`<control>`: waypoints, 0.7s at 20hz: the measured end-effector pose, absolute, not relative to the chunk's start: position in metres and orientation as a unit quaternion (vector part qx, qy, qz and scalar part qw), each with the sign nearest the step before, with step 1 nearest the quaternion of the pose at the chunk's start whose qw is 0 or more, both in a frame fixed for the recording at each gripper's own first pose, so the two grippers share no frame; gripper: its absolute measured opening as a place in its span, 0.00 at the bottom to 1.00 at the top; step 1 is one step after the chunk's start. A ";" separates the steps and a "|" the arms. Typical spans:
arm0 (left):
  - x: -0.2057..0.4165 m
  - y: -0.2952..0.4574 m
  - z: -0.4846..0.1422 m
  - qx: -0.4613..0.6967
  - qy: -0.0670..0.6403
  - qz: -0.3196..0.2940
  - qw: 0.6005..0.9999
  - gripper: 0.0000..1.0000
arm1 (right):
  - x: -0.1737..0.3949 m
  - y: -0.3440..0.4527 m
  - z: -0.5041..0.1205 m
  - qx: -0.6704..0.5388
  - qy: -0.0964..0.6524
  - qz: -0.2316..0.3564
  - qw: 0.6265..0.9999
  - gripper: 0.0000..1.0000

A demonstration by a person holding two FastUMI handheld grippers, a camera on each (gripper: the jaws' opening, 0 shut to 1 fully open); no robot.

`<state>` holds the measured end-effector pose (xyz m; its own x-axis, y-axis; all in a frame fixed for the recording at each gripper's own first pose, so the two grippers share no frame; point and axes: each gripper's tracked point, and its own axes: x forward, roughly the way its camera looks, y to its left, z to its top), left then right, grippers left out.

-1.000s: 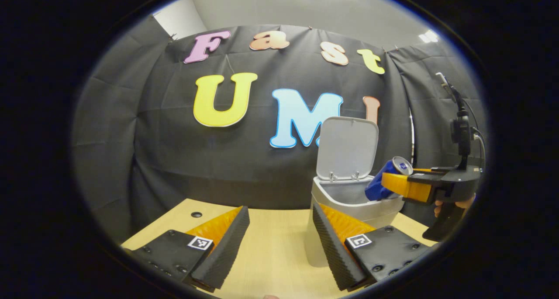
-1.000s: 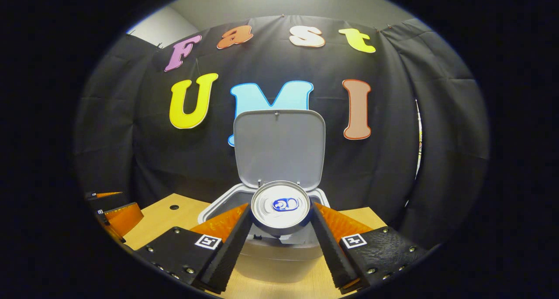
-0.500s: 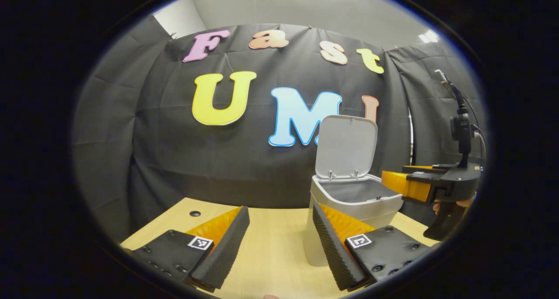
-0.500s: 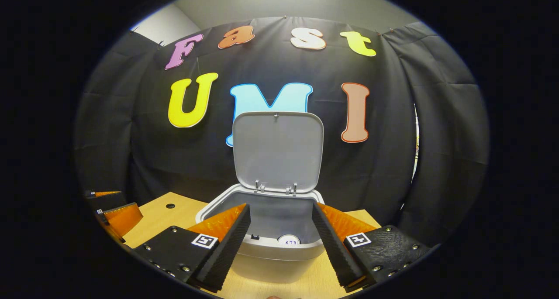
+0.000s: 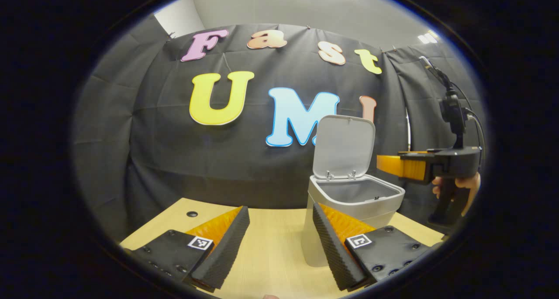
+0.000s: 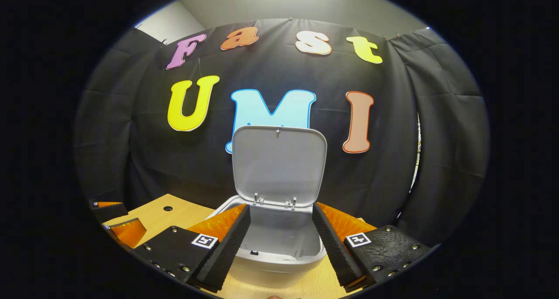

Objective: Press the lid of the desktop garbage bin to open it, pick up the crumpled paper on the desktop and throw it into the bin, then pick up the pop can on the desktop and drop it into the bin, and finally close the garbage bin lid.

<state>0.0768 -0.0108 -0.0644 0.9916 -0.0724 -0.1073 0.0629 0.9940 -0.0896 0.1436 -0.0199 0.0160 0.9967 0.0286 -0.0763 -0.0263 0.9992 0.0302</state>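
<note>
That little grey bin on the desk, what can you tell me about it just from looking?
The bin is a small, pale grey box with rounded corners; it looks like smooth plastic. It stands upright on the wooden desk before the black cloth wall. Its lid is swung up at the back on two small hinges, so the mouth is open. The right claw hangs open at the front rim, apparently not touching it.

My left gripper [image 5: 279, 246] has two wedge-shaped fingers with ridged pads, each on a flat plate studded with small round screws and carrying a square black-and-white marker. My right gripper [image 6: 279, 242] is built the same way, with the same markers and screws. Seen from the left gripper view, it has a dark pistol-style handle in my hand [image 5: 456, 185] and a mast on top with a black cable looping from it.
</note>
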 end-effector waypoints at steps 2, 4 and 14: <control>0.079 -0.009 -0.065 -0.041 0.055 -0.034 0.997 0.95 | 0.152 -0.020 0.030 0.014 0.032 0.016 0.999 0.91; 0.079 -0.008 -0.064 -0.038 0.057 -0.035 0.997 0.96 | 0.161 -0.022 0.042 0.007 0.029 0.012 0.999 0.91; 0.071 0.002 -0.051 -0.053 0.051 -0.026 0.997 0.96 | 0.213 -0.023 0.108 -0.012 -0.004 -0.006 1.000 0.91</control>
<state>0.0710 0.0021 -0.0511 0.9935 -0.0574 -0.0983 0.0467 0.9931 -0.1078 0.2134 -0.0228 0.1077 0.9999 -0.0123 0.0081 0.0125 0.9996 -0.0234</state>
